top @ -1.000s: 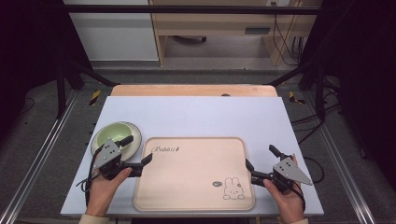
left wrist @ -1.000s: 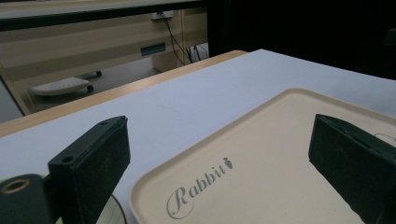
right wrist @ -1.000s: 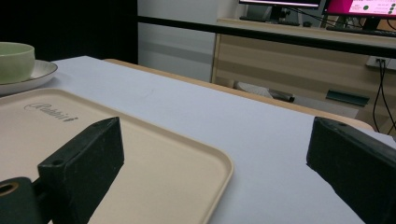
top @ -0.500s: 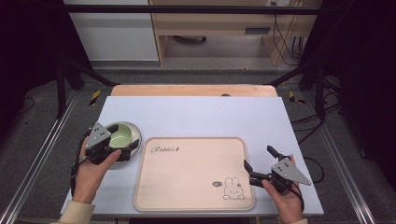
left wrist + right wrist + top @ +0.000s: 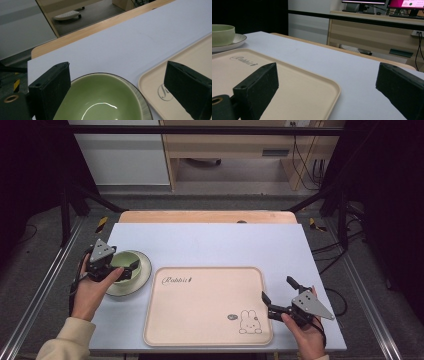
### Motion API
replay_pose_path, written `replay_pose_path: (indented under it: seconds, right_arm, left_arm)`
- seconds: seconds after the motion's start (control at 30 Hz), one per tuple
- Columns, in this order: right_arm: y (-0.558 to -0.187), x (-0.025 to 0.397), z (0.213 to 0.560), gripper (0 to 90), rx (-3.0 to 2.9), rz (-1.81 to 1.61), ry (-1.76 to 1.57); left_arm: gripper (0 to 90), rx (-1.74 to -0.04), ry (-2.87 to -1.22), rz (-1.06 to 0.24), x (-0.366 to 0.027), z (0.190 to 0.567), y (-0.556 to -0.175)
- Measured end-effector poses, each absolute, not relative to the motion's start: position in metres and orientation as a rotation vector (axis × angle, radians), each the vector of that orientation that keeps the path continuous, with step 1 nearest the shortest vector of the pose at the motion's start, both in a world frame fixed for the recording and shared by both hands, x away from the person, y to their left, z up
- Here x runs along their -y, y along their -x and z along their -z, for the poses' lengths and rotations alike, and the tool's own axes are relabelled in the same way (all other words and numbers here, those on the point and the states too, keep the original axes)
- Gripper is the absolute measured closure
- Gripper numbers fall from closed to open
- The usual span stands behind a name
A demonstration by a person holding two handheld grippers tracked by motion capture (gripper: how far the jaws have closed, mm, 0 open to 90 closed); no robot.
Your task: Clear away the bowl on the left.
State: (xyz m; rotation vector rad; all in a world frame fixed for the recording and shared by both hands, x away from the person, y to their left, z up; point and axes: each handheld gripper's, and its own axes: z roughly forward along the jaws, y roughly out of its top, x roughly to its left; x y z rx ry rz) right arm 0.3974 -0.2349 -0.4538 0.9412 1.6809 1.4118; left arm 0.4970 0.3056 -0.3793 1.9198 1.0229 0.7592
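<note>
A green bowl (image 5: 123, 261) stands on a pale plate (image 5: 141, 281) at the table's left. My left gripper (image 5: 125, 265) hangs just over it, open, one jaw on either side of the bowl and nothing clamped. In the left gripper view the bowl (image 5: 100, 100) lies between and below the wide-apart jaws of the left gripper (image 5: 117, 75). A beige tray (image 5: 210, 305) with "Rabbit" lettering and a rabbit drawing lies in the middle. My right gripper (image 5: 279, 291) is open over the tray's right edge. In the right gripper view, that gripper (image 5: 328, 75) looks across the tray (image 5: 287, 82) toward the bowl (image 5: 222, 33).
The pale table top (image 5: 225, 245) has free room behind the tray and to its right. A wooden strip (image 5: 205, 217) runs along the far edge. Metal frame rails (image 5: 45, 285) flank the table, and cables (image 5: 330, 255) lie on the floor at the right.
My left gripper has moved from beside the tray's left edge back and to the left, over the green bowl. The right gripper has barely shifted.
</note>
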Motion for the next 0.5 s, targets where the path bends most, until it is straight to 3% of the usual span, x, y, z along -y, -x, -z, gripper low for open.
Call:
replay_pose_path:
  seconds: [0.5]
  right_arm:
    - [-0.398, 0.240, 0.453, 4.1, -1.676, -1.402, -0.939]
  left_arm:
    - [7.2, -1.177, -1.992, -0.766, -0.334, 0.381, -0.510]
